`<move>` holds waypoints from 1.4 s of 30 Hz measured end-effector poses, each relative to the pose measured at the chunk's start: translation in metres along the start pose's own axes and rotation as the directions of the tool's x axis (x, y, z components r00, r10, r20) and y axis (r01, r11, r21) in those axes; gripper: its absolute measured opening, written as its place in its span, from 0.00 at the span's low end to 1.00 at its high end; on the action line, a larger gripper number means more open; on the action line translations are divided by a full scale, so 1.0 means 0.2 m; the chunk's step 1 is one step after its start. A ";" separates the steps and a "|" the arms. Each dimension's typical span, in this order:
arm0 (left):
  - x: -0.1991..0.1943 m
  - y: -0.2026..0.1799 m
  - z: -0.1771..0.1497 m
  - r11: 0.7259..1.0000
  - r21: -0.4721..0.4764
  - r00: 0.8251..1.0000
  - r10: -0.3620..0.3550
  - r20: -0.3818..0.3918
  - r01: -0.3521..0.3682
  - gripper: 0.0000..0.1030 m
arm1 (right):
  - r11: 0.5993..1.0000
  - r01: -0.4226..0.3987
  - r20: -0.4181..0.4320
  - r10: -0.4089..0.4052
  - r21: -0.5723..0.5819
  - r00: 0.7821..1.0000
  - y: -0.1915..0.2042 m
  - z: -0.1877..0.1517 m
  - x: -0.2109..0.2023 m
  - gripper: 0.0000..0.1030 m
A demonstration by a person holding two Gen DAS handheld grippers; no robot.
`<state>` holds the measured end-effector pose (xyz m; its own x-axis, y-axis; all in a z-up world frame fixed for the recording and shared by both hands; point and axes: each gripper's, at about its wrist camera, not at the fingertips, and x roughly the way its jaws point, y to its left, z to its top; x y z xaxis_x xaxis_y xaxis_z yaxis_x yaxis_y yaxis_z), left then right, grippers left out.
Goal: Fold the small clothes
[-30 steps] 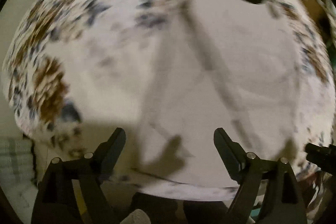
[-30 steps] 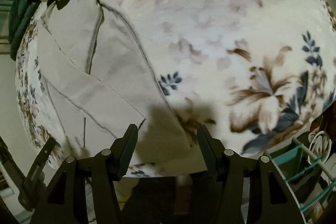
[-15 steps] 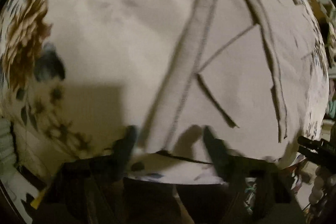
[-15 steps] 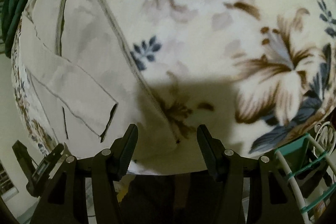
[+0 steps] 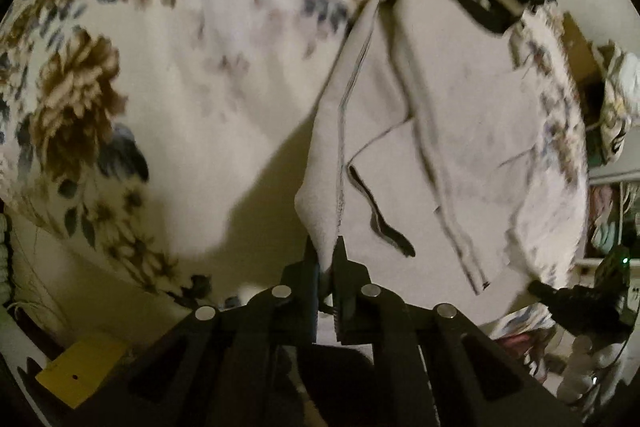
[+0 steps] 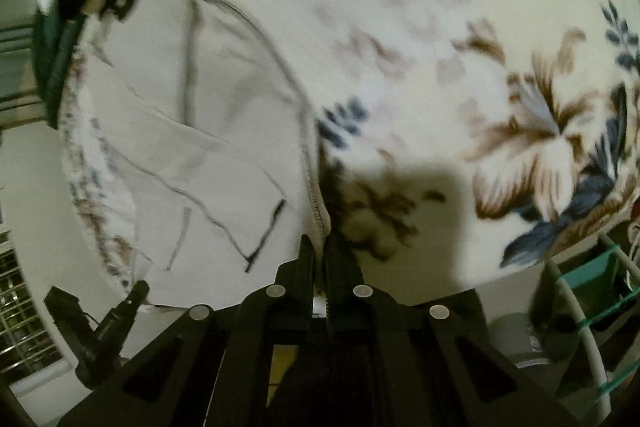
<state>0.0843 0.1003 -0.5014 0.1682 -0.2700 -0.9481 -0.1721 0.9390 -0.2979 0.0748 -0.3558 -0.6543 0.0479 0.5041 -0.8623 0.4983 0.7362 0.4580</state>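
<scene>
**Both near corners gripped, fold not yet made**

My left gripper has its fingers clamped on the near left hem corner of the beige garment; my right gripper pinches the near right corner. The garment lies spread on the floral blanket. I judge the folding barely begun.

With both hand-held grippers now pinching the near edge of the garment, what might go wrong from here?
1. The left hand-held gripper holds only a thin corner of the beige garment; it may slip out when lifted.
2. The right hand-held gripper grips at the hem beside the floral blanket, so it may drag the blanket along.
</scene>
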 end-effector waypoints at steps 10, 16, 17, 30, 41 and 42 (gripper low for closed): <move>0.01 -0.22 0.68 0.999 -0.018 0.984 -0.042 0.171 0.045 0.03 | 0.997 -0.007 0.125 0.017 -0.080 0.992 0.45 0.56 -0.22 0.04; 0.14 -0.15 1.09 0.989 -0.110 0.977 -0.070 0.200 0.094 0.05 | 0.998 -0.057 0.169 0.060 -0.022 0.984 0.58 0.97 -0.19 0.09; 0.15 -0.11 1.13 0.985 -0.132 0.978 -0.081 0.190 0.108 0.06 | 0.998 -0.069 0.167 0.070 -0.012 0.984 0.59 0.99 -0.18 0.13; 0.42 -0.14 1.09 0.998 0.024 0.996 -0.061 0.065 0.060 0.47 | 0.983 0.077 0.152 -0.051 -0.165 0.987 0.63 1.04 -0.11 0.50; 0.50 -0.19 1.17 0.996 0.077 0.996 -0.039 0.085 0.033 0.05 | 0.979 0.162 0.260 -0.126 -0.125 0.957 0.65 1.08 -0.12 0.02; 0.51 -0.17 1.18 0.997 0.065 0.996 -0.043 0.074 0.039 0.05 | 0.977 0.171 0.245 -0.137 -0.123 0.960 0.64 1.10 -0.09 0.02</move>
<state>0.3365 0.0909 -0.5610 0.2467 -0.2940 -0.9234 -0.1019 0.9397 -0.3264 0.3272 -0.3702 -0.6268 0.1898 0.2720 -0.9434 0.3884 0.8617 0.3266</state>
